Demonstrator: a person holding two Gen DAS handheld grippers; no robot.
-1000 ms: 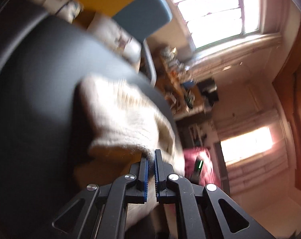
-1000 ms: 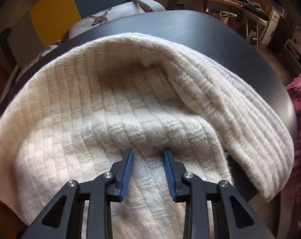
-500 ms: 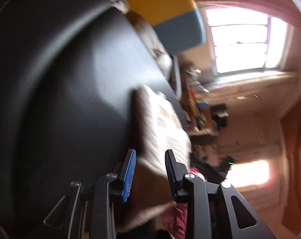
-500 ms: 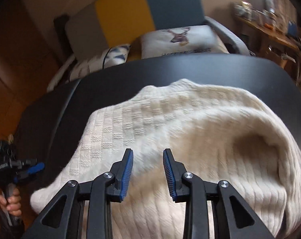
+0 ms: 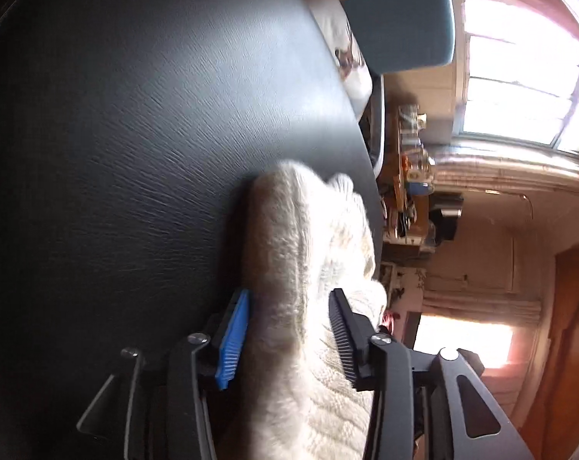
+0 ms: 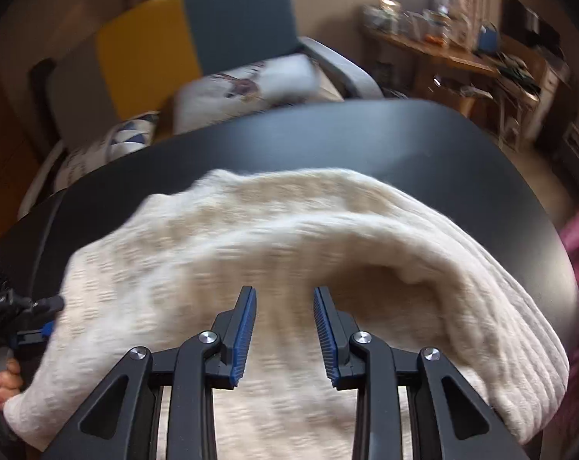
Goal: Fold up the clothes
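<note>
The cream ribbed-knit sweater [image 6: 289,237] lies in a loose mound on the black round desk [image 6: 423,142], filling the lower centre of my right wrist view, with its thick ribbed hem curling over at the lower right of the frame. In my left wrist view the same knit [image 5: 312,268] runs up from the bottom centre. My left gripper [image 5: 289,320] has its jaws apart with a fold of the sweater between them, not pinched. My right gripper [image 6: 285,320] has its jaws spread wide just above the knit, holding nothing. Behind the desk, upper left, I see a yellow and teal upholstered chair [image 6: 197,34] with a white printed cushion [image 6: 247,84].
</note>
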